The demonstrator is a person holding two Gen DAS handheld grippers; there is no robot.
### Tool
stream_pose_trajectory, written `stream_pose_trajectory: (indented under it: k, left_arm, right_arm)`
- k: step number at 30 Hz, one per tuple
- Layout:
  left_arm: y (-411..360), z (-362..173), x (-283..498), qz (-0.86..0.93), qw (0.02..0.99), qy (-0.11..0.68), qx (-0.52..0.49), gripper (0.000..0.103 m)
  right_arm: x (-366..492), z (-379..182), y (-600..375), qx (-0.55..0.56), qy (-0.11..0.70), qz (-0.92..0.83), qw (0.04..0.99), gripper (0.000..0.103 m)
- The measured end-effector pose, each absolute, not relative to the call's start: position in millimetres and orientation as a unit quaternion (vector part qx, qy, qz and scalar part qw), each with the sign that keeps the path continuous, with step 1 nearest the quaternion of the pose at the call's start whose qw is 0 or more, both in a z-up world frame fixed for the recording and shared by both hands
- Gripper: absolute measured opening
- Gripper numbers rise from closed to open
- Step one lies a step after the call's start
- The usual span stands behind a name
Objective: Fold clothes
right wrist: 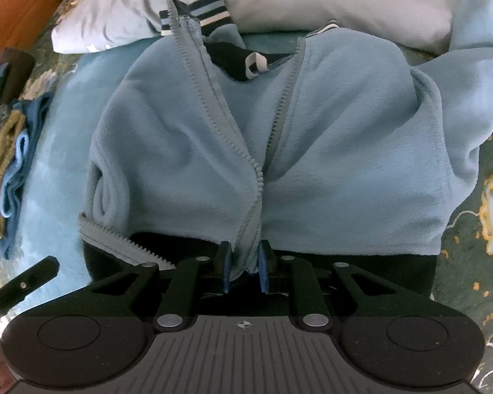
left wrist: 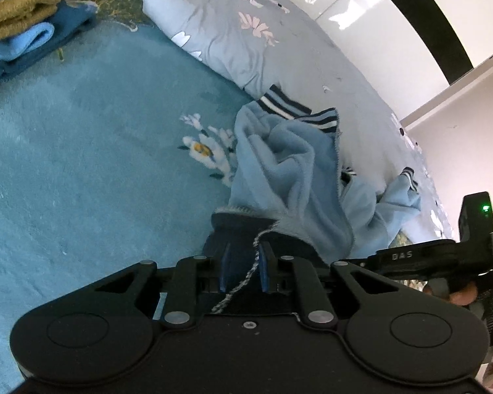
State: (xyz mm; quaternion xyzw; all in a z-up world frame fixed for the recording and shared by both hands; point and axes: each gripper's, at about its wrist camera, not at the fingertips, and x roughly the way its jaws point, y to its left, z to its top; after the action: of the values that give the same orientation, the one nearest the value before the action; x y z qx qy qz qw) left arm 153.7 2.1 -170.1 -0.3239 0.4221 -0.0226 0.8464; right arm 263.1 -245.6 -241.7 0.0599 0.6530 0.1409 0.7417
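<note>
Jacket (right wrist: pixel 328 151) zipper shows only from the right gripper (right wrist: pixel 243 271); both it and left gripper (left wrist: pixel 243 267) clamp its hem.

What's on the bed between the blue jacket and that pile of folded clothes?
Only bare teal blanket, with a white flower pattern near the blue jacket. Nothing else lies before the pile of folded clothes. The left wrist view shows this best.

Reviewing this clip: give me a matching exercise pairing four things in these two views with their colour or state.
Things:
1. fleece jacket
2. jacket cuffs
3. folded pile
4. left tool

States:
A. navy with white stripes
B. shut on the jacket's dark hem
C. light blue, zip partly open
D. stacked at the far left of the bed

Pairs: 1-C, 2-A, 3-D, 4-B
</note>
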Motion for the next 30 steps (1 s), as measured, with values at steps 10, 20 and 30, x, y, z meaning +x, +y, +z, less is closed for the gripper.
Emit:
stream_pose_trajectory:
  k: [10,20,30]
  left_arm:
    - [3,-164,147,-0.016,0.854,0.414,-0.314,0.014]
    - [27,-202,153,-0.029,0.832,0.431,-0.347,0.038]
    - [18,-234,180,-0.097,0.804,0.461,-0.363,0.056]
  right_arm:
    - [264,-243,-237,0.052,0.652,0.145,0.742,0.017]
    - [263,-244,-241,0.058,0.652,0.140,0.743,0.018]
    - [261,-248,-247,0.062,0.654,0.134,0.742,0.020]
